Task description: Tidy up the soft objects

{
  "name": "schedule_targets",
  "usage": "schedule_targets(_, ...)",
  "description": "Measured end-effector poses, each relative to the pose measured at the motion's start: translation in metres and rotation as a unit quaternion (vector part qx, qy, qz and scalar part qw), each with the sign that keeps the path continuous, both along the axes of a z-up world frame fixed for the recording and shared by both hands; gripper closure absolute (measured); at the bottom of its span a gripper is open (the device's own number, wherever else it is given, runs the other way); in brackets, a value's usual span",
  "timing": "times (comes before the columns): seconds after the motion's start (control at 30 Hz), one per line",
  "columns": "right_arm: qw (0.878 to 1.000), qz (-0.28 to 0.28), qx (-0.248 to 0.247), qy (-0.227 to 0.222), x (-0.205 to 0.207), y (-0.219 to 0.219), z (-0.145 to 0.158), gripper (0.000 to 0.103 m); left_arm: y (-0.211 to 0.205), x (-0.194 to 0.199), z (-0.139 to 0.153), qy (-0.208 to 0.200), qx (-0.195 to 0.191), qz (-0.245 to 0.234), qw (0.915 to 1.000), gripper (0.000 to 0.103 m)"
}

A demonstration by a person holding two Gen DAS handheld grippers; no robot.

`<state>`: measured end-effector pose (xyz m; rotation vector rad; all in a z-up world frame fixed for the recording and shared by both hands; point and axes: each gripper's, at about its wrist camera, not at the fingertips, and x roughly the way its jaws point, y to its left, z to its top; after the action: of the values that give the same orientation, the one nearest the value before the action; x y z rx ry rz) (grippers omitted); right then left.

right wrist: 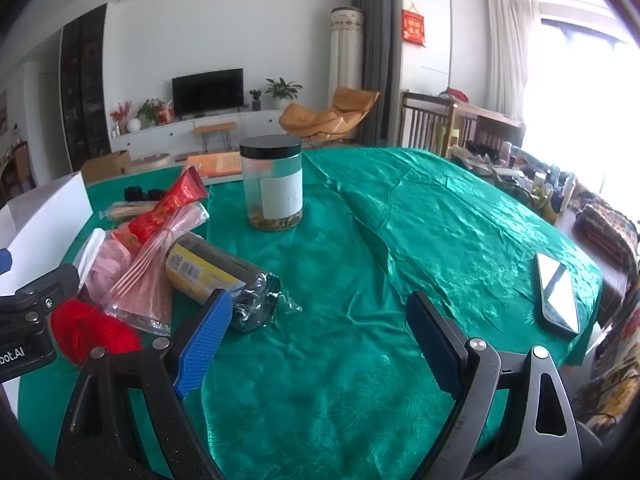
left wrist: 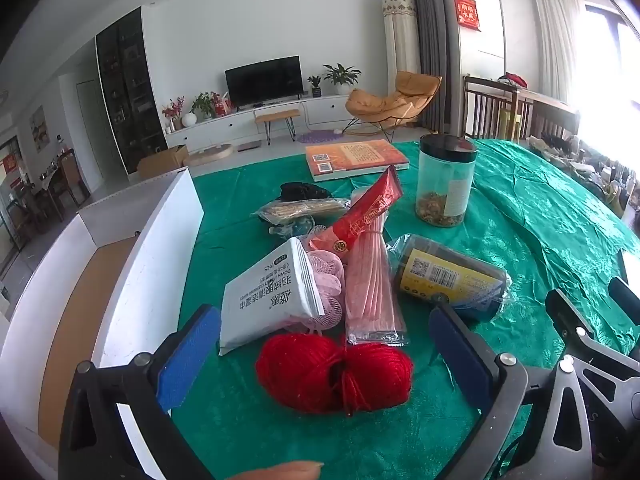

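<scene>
Lying at the lower left of the left wrist view, the open white cardboard box (left wrist: 152, 248) borders a green satin tablecloth (left wrist: 520, 216). Right of it, the left gripper (left wrist: 324, 356) gapes fully open around, not touching, a red yarn ball (left wrist: 334, 372), with a white wipes packet (left wrist: 268, 296) and pink straw bundle (left wrist: 372, 292) behind. The right gripper (right wrist: 320, 340), equally wide, hangs empty over bare cloth.

A white box (left wrist: 132, 248) runs off the left wrist view's left edge. Pink mesh (left wrist: 330, 280) lies partly hidden under a white packet (left wrist: 268, 300). The jar (right wrist: 272, 184) label's print is unreadable.
</scene>
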<state>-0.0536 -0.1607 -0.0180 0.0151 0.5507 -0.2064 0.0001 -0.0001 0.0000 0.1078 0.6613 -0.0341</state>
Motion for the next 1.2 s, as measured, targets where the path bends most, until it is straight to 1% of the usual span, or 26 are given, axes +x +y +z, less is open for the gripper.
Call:
schedule_targets(0.2,1.0,0.0,-0.002,0.0,0.0,0.001,0.0,0.012,0.004,-0.001,-0.002,-0.001,-0.003,-0.002,1.0,0.0)
schedule_targets(0.3,1.0,0.001,-0.003,0.001,0.0,0.001,0.0,0.012,0.01,-0.004,-0.009,-0.001,-0.007,-0.004,1.0,0.0)
schedule_targets(0.33,1.0,0.001,-0.003,0.0,-0.001,0.001,0.0,0.012,0.015,-0.005,-0.013,0.004,-0.014,-0.006,0.9999,0.0)
schedule_targets(0.4,1.0,0.002,-0.004,-0.002,-0.002,0.001,0.001,0.012,0.014,-0.005,-0.019,0.007,-0.015,-0.006,0.9998,0.0)
schedule_targets(0.43,1.0,0.002,-0.003,-0.002,0.001,0.003,0.0,0.012,0.01,-0.006,-0.02,0.006,-0.014,-0.006,0.9999,0.0)
schedule_targets(0.47,1.0,0.003,-0.003,-0.002,0.001,0.003,0.001,0.012,0.003,-0.009,-0.014,0.002,-0.006,-0.008,0.9999,0.0)
schedule_targets(0.6,1.0,0.004,0.002,-0.001,0.0,0.001,0.001,0.012,0.001,-0.016,-0.016,-0.006,-0.002,-0.016,0.9999,0.0)
schedule_targets(0.7,1.0,0.004,0.001,0.0,0.0,0.001,0.0,0.012,-0.001,-0.016,-0.023,-0.001,0.004,-0.02,0.9998,0.0)
schedule_targets(0.83,1.0,0.005,-0.001,0.001,0.0,0.003,0.0,0.012,-0.002,-0.018,-0.027,0.004,0.002,-0.027,0.9996,0.0)
schedule_targets(1.07,1.0,0.005,0.0,0.004,0.001,0.003,-0.001,0.012,0.001,-0.017,-0.038,0.028,0.001,-0.031,0.9991,0.0)
schedule_targets(1.2,1.0,0.005,0.0,0.004,0.001,0.003,-0.001,0.012,0.001,-0.019,-0.036,0.021,-0.005,-0.033,0.9992,0.0)
